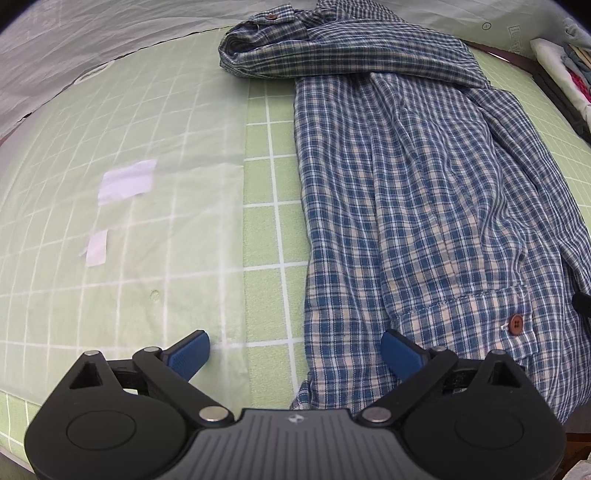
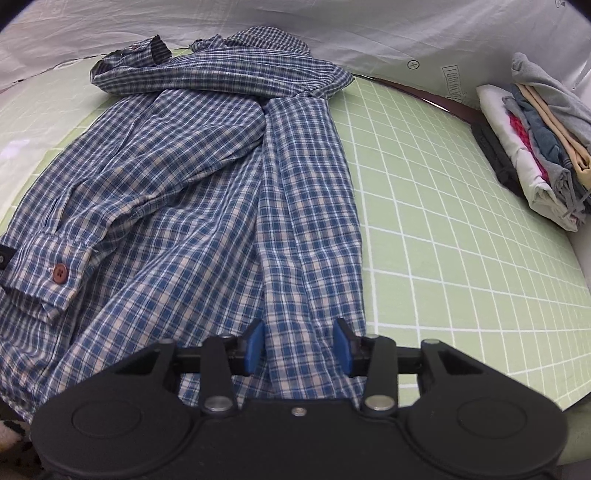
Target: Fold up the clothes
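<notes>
Nearest to us, the left claw (image 1: 295, 356) stands wide apart over the near edge of the worktop (image 1: 266, 177). One of its blue pads (image 1: 186, 356) hangs above the bare green grid mat and the other sits over the plaid shirt (image 1: 406, 206); neither presses on anything. The right claw (image 2: 299, 347) also stands apart, though far narrower. A strip of the shirt's hem runs between its pads (image 2: 255, 345), and we see a small gap on each side of the cloth, so nothing is clamped.

The shirt (image 2: 207, 184) lies spread along the middle of the worktop, its hem at the near edge and its collar end towards the far edge. It is rumpled, with long creases running lengthwise. One sleeve is folded across the body so that its cuff, with a brown button (image 1: 515, 324), rests near the hem on the left claw's side. The other sleeve (image 1: 332, 48) lies bunched across the far end, its cuff towards the far left corner.

Left of the shirt, two pale patches of tape (image 1: 125, 182) sit under a translucent film on the mat. Beyond the shirt, at the far right edge of the worktop, we see a stack of folded clothes (image 2: 535, 147) well apart from it. A white creased sheet (image 2: 332, 26) hangs behind the far edge.
</notes>
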A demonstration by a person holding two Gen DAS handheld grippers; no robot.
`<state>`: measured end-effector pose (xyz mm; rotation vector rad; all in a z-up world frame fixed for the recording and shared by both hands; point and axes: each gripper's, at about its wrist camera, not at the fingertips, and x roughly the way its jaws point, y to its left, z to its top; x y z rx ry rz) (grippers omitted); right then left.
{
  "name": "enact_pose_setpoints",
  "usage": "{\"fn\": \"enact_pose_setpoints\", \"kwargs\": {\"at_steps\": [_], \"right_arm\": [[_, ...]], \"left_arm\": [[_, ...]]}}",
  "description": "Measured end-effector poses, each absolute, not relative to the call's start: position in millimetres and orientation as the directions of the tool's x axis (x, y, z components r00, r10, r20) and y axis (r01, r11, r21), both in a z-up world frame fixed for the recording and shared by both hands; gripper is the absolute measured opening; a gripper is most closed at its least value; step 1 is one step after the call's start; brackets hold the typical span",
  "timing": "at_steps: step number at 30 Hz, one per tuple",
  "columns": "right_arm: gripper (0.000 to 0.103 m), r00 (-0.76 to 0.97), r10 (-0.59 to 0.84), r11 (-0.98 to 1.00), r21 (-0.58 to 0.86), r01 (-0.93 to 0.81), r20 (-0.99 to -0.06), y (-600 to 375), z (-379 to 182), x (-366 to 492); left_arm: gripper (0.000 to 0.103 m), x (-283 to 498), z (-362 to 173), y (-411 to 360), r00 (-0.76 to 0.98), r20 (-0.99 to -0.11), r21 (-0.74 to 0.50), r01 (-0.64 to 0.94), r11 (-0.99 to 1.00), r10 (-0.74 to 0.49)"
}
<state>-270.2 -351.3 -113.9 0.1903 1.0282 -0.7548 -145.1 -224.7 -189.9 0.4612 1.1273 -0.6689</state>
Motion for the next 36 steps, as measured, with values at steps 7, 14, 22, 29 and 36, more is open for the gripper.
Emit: {"fn": "enact_pose_setpoints", "kwargs": {"at_steps": [7,14,22,29,36], "right_arm": [[0.001,0.482,-0.35,0.636,0.174,0.752,-0.803,-379.1,-92.6,-294.1],[0.001,0.701,-0.205,0.49,0.549,0.678,-0.683,-391.9,-86.6,-300.2],[0.001,0.659,-0.06,0.608,0.496,0.619,-0.749,-359.6,-116.9,-250.8],[0.005,0.603,-0.02,0.59,0.477,0.651,-0.797,-361.5,-134.9,-241.8],[0.034,0.643,-0.063,0.63,0.47,0.619,-0.763,-370.4,-111.6,-233.4]], "left_arm": [[0.102,-145.7,-189.7,-224.5,0.276,-0.929,0.008,0.678,0.735,-0.246],[0.103,-145.9,-190.3,-223.1,0.282,-0.927,0.008,0.673,0.74,-0.246],[0.103,-146.5,-190.5,-221.6,0.283,-0.926,0.008,0.673,0.74,-0.248],[0.103,-141.9,-190.4,-223.0,0.265,-0.934,0.006,0.683,0.73,-0.241],[0.103,-130.9,-187.7,-222.0,0.236,-0.943,-0.019,0.662,0.749,-0.233]]}}
